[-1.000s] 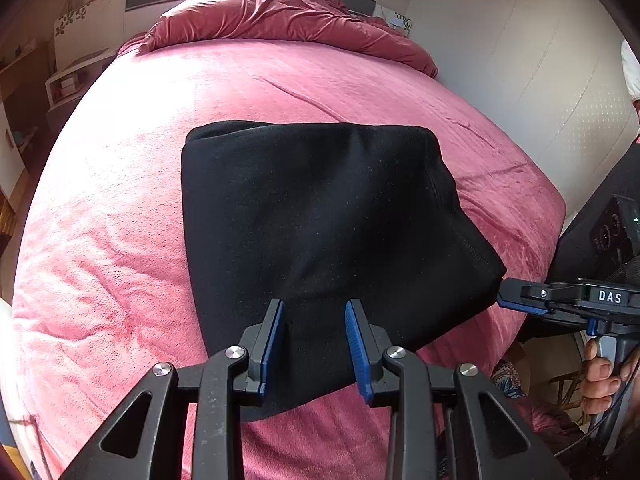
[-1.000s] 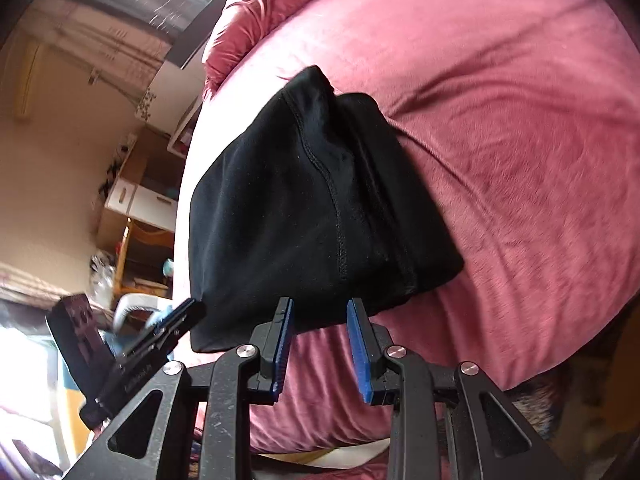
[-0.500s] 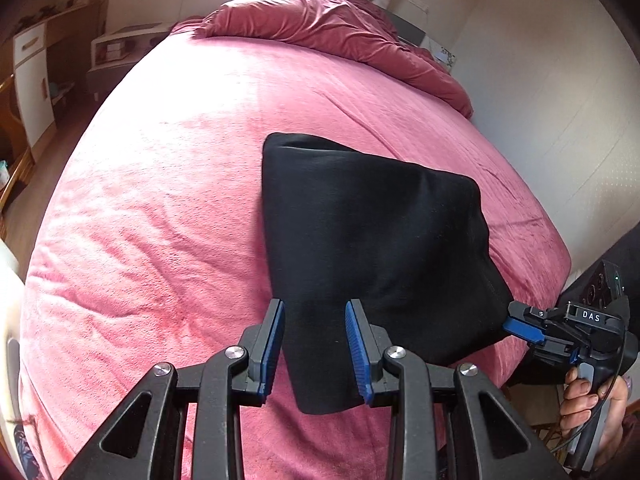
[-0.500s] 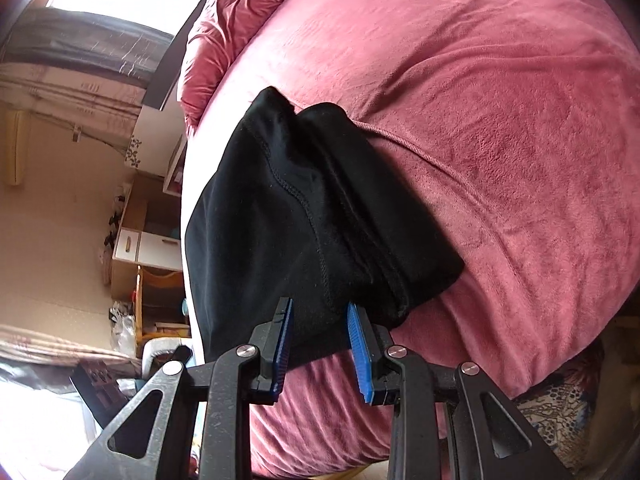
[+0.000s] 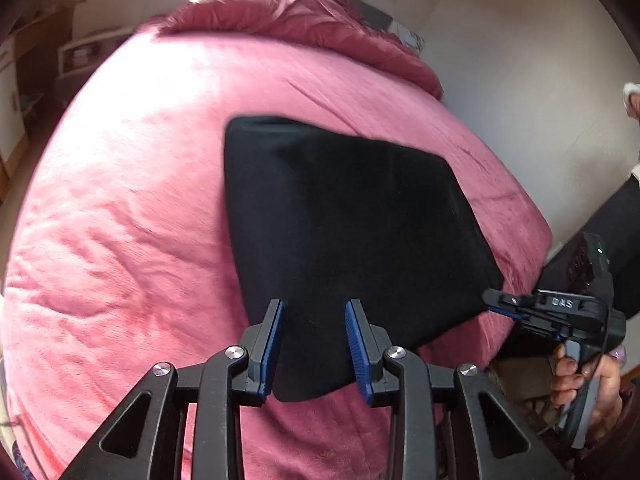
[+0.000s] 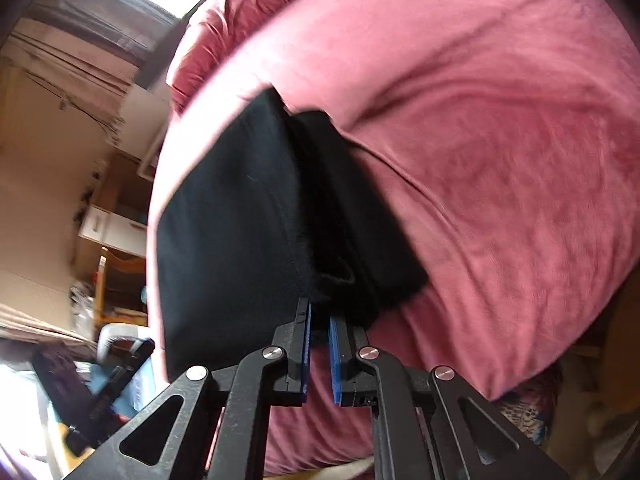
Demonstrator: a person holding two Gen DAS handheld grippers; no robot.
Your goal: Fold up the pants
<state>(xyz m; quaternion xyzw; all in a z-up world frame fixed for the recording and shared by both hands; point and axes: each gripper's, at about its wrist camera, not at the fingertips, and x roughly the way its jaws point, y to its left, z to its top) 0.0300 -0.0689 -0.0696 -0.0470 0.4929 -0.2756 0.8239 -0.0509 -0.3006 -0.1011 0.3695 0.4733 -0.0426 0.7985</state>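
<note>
Two grippers: my left gripper jaws spread over the pants, a soft black folded slab on the plush pink bed; right gripper jaws pinching its corner.

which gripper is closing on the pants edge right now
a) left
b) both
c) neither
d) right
d: in its own view the right gripper has its jaws nearly closed at the near corner of the pants, while the left gripper has its jaws wide apart over the cloth.
</note>
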